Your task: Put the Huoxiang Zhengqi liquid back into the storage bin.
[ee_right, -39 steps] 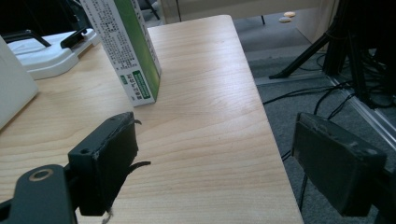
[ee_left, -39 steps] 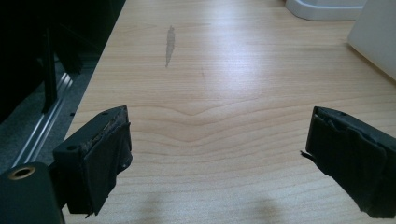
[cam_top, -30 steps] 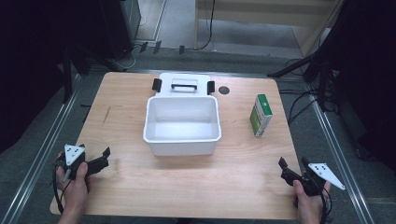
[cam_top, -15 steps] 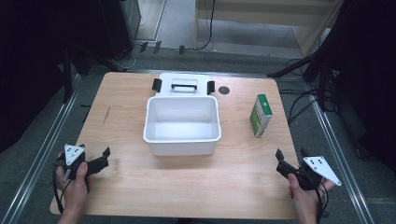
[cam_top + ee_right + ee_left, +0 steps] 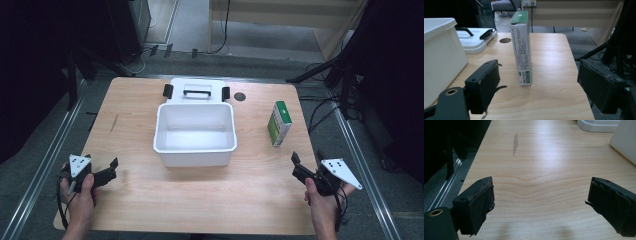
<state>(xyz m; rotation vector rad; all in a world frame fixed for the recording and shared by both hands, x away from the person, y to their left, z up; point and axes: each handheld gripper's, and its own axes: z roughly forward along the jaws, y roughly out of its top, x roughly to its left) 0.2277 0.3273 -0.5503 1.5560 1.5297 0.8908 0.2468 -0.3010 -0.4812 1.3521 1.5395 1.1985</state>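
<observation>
Now right gripper [image 5: 306, 167] jaws wide, just been closing, nothing held, green-white box [image 5: 522, 47] ahead, left gripper [image 5: 107, 172] gaping, empty.

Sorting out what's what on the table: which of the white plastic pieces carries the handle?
The flat lid behind the open tub; it has a handle and two black clips, while the tub is bare.

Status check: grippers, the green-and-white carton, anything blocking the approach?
Right gripper open, jaws just been closing, nothing between them. Left gripper open over bare table. Green-and-white carton upright ahead of right gripper, untouched. Path clear; white bin off to the side.
</observation>
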